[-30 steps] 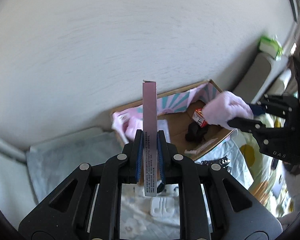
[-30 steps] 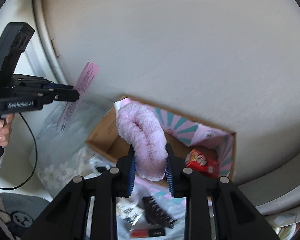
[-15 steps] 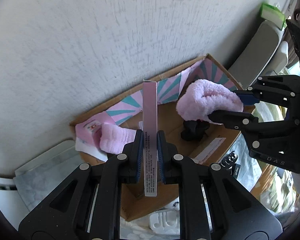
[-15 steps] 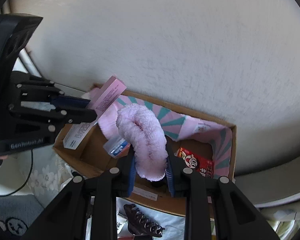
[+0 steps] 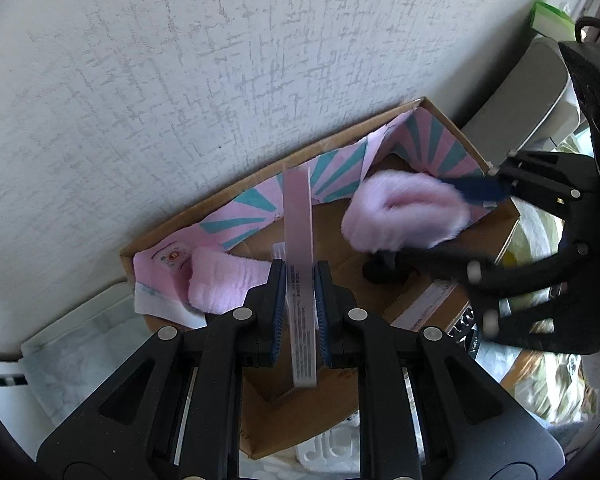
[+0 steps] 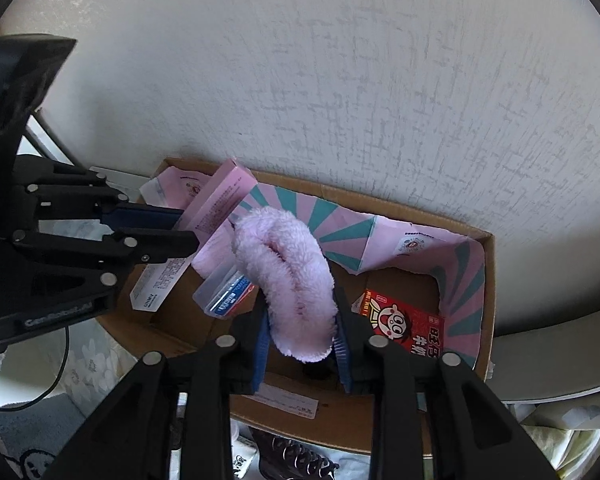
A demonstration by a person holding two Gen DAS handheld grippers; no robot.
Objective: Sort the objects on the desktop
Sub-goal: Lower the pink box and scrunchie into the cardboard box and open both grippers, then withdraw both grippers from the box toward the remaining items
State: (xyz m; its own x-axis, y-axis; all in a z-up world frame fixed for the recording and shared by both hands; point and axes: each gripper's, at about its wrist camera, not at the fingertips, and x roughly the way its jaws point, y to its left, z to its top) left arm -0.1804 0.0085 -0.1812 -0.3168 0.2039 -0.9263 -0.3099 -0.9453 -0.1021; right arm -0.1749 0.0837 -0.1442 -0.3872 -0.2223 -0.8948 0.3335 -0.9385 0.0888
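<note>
The cardboard box [image 5: 440, 300], lined with pink-and-teal paper, is seen directly ahead of and below both tools, against the wall; a second ago it was viewed from farther off, so both loads have been carried over its opening. The fluffy pink sock [image 6: 288, 280] is clamped between the pads of the right hand-held gripper [image 6: 300, 344], hanging above the box floor, just beside a red snack pack [image 6: 404, 328] to its right. The slim pink carton [image 5: 299, 276] is pinched upright in the left hand-held gripper [image 5: 299, 312], over the box's near-left part, where a second pink sock [image 5: 224, 284] already lies. Both items are judged ready for release into the box.
</note>
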